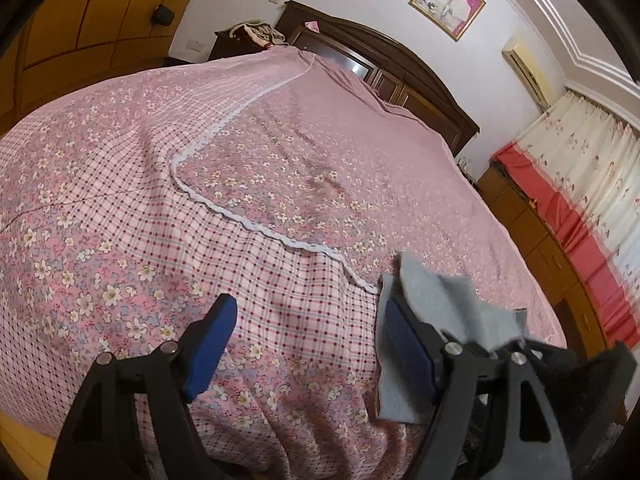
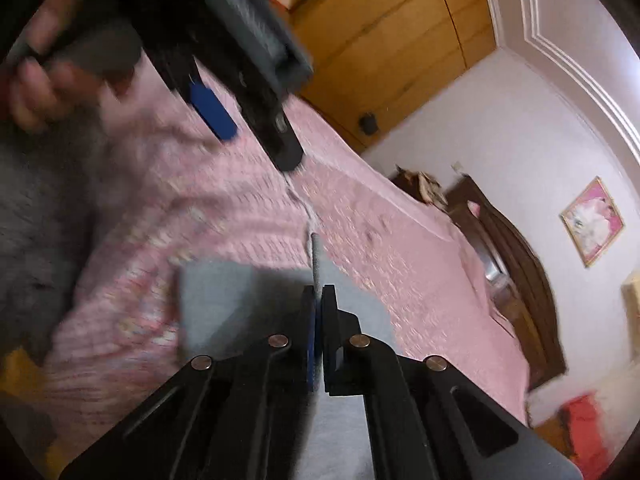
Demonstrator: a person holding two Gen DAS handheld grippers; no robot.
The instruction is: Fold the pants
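1. Lying on the bed [image 1: 120,208], the grey pants [image 1: 440,304] rest near the edge nearest the cameras, on the pink floral and checked bedspread [image 1: 280,184].
2. In the left wrist view, the left gripper [image 1: 312,344] has its two blue-padded fingers [image 1: 212,344] standing wide apart, with only bedspread between them.
3. Grey cloth of the pants lies against and behind the outer side of that gripper's right-hand finger; it is not pinched by the pads.
4. In the right wrist view, the right gripper [image 2: 319,300] has its jaws drawn together, clamped on a thin fold of the pants [image 2: 224,304], whose edge sticks up just past the tips.
5. More grey fabric spreads to the left of those tips and runs down under the gripper body.
6. The left gripper [image 2: 236,92] appears blurred in the upper left of the right wrist view, held by a hand [image 2: 36,92].
7. A white lace trim [image 1: 224,208] curves across the bedspread beyond the pants.
8. A dark wooden headboard [image 1: 384,60] stands at the far end of the bed, with a framed picture [image 1: 447,2] on the wall above it.
9. Floral curtains [image 1: 580,184] hang on the right in the left wrist view.
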